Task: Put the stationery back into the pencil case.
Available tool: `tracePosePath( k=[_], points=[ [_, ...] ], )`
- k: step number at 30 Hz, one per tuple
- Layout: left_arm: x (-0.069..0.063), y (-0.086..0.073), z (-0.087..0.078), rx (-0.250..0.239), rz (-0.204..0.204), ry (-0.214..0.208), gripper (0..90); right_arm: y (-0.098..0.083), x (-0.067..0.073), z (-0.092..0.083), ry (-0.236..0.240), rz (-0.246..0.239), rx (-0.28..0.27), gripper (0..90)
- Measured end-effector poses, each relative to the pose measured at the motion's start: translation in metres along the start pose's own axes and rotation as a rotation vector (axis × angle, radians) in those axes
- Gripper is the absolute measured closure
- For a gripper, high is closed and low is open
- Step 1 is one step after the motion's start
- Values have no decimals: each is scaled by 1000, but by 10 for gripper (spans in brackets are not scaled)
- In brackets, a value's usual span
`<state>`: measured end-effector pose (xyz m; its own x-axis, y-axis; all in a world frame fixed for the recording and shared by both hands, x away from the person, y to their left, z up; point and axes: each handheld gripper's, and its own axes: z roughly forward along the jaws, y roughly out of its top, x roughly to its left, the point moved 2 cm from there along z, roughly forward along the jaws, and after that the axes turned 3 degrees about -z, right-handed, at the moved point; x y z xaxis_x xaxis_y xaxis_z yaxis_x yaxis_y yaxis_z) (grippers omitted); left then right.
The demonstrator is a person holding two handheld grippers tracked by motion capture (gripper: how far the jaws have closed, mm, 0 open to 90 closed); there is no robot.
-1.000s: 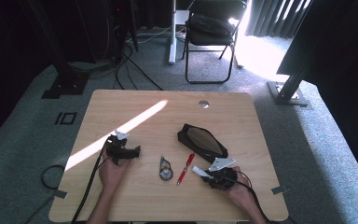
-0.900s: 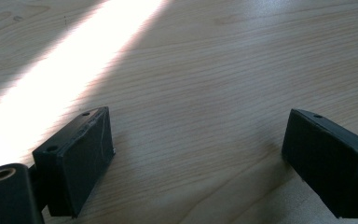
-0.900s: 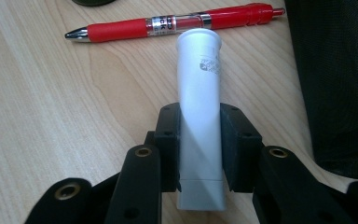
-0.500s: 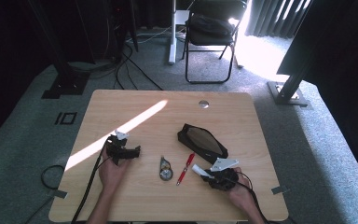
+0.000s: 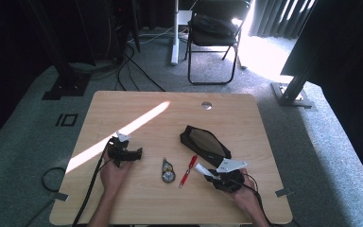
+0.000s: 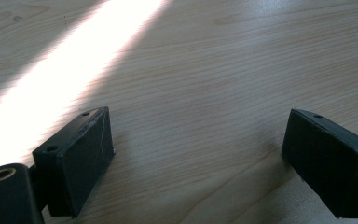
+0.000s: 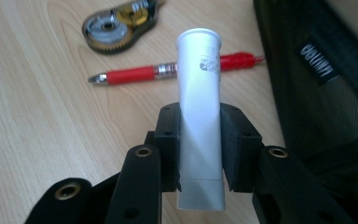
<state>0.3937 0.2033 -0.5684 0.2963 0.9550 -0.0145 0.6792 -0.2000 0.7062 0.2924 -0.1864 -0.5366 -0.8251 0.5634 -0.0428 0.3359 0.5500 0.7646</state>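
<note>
Landmark: red pen [image 5: 187, 170] lying on the wooden table [image 5: 246, 118].

Right gripper [image 7: 199, 122]: jaws pinched on a white tube [image 7: 199, 93], capped end pointing over the pen's barrel; in the high view the tube [image 5: 202, 170] sits just right of the pen.

Black mesh pouch [image 5: 204, 144]: beyond the pen, near it.

Correction-tape dispenser [image 5: 168, 171]: just left of the pen.

Left gripper [image 6: 198, 154]: jaws spread wide over bare wood, nothing between them; well left of the pen, beside a sunlight strip [image 5: 123, 132].
</note>
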Motion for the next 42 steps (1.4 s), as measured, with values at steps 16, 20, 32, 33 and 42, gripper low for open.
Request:
tracePosePath(
  k=[16, 20, 32, 33, 42],
  points=[
    [0, 0, 0, 0, 0, 0, 89, 11, 0, -16, -17, -2, -65, 708],
    [0, 0, 0, 0, 0, 0, 89, 14, 0, -18, -21, -6, -71, 708],
    [0, 0, 0, 0, 0, 0, 89, 23, 3, -28, -41, -16, -106, 708],
    [0, 0, 0, 0, 0, 0, 89, 23, 3, -29, -42, -17, -108, 708],
    [0, 0, 0, 0, 0, 0, 89, 31, 8, -37, -51, -34, -120, 708]
  ],
)
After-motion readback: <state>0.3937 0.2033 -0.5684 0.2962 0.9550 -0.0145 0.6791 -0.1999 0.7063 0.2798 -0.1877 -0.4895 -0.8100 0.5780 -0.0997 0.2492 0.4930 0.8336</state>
